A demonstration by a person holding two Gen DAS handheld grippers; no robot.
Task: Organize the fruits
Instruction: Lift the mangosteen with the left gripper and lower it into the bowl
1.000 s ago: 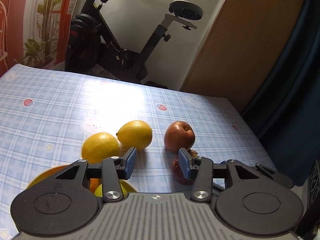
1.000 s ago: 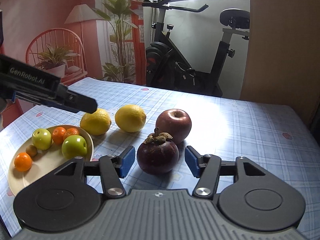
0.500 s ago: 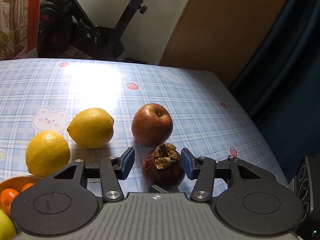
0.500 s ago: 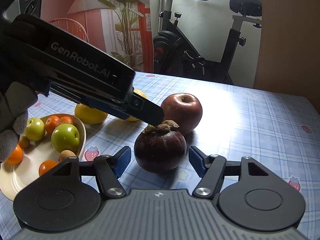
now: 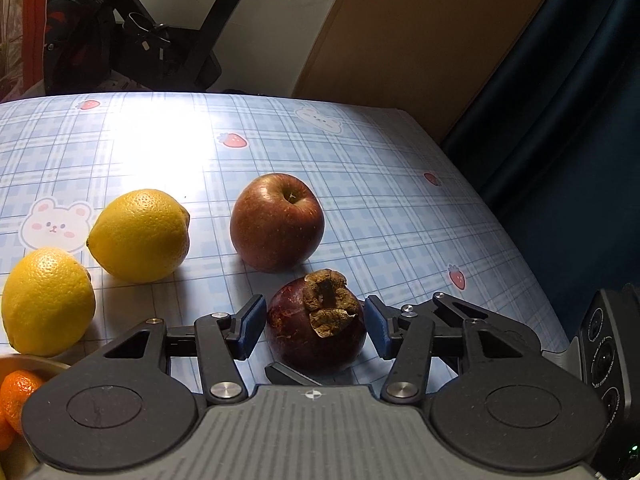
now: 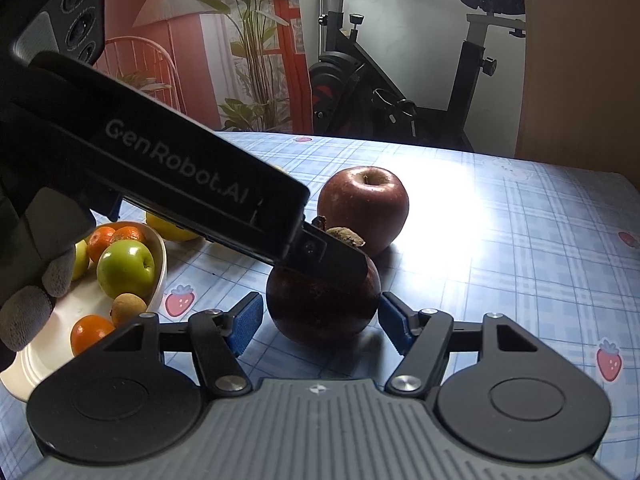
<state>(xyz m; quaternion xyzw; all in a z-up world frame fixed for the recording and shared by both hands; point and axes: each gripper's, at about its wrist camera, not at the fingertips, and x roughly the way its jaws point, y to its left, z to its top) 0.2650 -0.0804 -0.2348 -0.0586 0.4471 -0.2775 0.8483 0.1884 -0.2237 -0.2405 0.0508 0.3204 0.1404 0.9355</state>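
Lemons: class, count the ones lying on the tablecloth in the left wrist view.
2. One lemon lies left of the red apple; the other lemon sits nearer the camera at the left edge, beside the bowl. The tool body may hide more.

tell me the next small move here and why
Probably close the left claw on the mangosteen: its blue pads already flank the fruit with small gaps. The right claw brackets it too, open, so it should likely back off toward the red apple.

Left tongs (image 5: 315,327) now astride mangosteen (image 5: 317,324).
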